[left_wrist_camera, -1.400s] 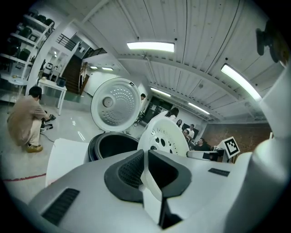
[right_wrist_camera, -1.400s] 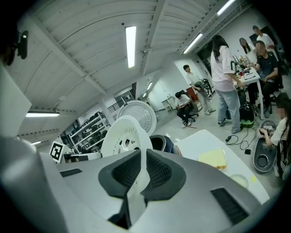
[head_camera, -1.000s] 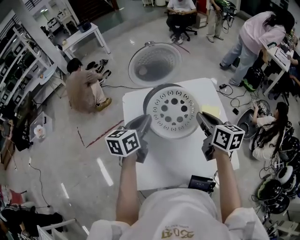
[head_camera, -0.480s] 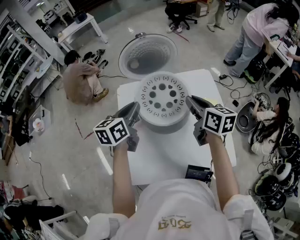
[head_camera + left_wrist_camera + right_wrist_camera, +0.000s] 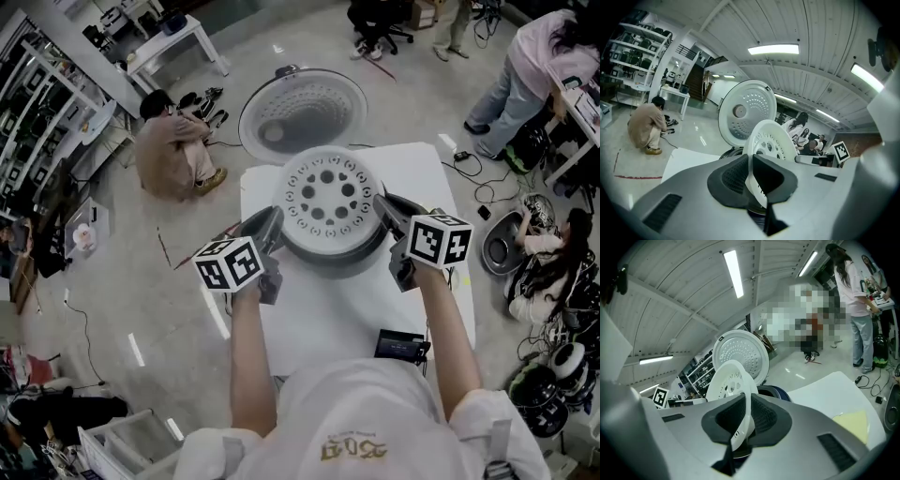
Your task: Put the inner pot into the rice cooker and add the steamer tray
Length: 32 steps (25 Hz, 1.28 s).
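Observation:
A white steamer tray point(image 5: 328, 202) with round holes hangs level just above the rice cooker body point(image 5: 349, 260) on the white table. My left gripper point(image 5: 273, 225) is shut on the tray's left rim point(image 5: 754, 180) and my right gripper point(image 5: 384, 208) is shut on its right rim point(image 5: 740, 432). The cooker's lid point(image 5: 302, 114) stands open behind the tray, its dimpled inner plate facing up; it shows too in the left gripper view point(image 5: 745, 112) and the right gripper view point(image 5: 740, 352). The tray hides the inside of the cooker.
The white table point(image 5: 337, 319) carries a dark device point(image 5: 401, 345) at its near edge and a yellow sheet point(image 5: 851, 423) at the right. A person crouches on the floor point(image 5: 173, 155) to the left. Other people stand at the far right point(image 5: 544, 66). Cables lie on the floor.
Both grippers have carried the tray away from me, from over the table's middle to above the cooker body, and a little lower. The grips look unchanged.

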Tool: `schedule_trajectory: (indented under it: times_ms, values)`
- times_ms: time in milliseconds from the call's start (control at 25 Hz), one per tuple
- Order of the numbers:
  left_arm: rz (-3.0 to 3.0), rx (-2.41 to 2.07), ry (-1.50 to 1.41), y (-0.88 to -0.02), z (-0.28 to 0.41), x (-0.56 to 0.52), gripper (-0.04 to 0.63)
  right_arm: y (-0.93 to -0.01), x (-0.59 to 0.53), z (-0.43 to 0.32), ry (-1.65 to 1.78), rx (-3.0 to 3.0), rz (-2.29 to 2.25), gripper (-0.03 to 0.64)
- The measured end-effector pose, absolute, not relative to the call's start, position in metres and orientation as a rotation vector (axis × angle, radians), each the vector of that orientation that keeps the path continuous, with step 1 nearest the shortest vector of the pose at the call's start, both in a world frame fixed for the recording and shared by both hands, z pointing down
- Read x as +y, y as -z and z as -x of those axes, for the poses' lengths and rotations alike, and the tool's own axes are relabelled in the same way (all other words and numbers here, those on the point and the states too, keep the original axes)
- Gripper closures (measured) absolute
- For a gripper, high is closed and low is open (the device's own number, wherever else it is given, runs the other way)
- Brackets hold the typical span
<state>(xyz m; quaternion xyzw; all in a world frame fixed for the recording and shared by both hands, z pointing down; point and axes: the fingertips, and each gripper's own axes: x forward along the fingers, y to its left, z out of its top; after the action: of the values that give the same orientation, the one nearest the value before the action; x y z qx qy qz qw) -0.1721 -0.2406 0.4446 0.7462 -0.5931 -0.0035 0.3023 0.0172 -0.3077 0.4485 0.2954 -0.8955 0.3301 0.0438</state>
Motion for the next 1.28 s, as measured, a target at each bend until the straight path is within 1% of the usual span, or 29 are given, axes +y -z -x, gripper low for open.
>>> schedule_trajectory:
  times_ms: [240, 440, 1280]
  values:
    - [-1.936, -1.581, 0.006, -0.453, 0.188, -0.247, 0.551, -0.457, -0.317, 0.0, -1.045, -2.716, -0.862, 0.571]
    - [-1.924, -1.593, -0.006, -0.457, 0.187, -0.245, 0.546, -0.461, -0.316, 0.0, -1.034, -2.716, -0.874, 0.571]
    - [-1.913, -1.638, -0.199, -0.487, 0.19, -0.255, 0.514, -0.484, -0.328, 0.012, -0.682, -2.667, -0.947, 0.518]
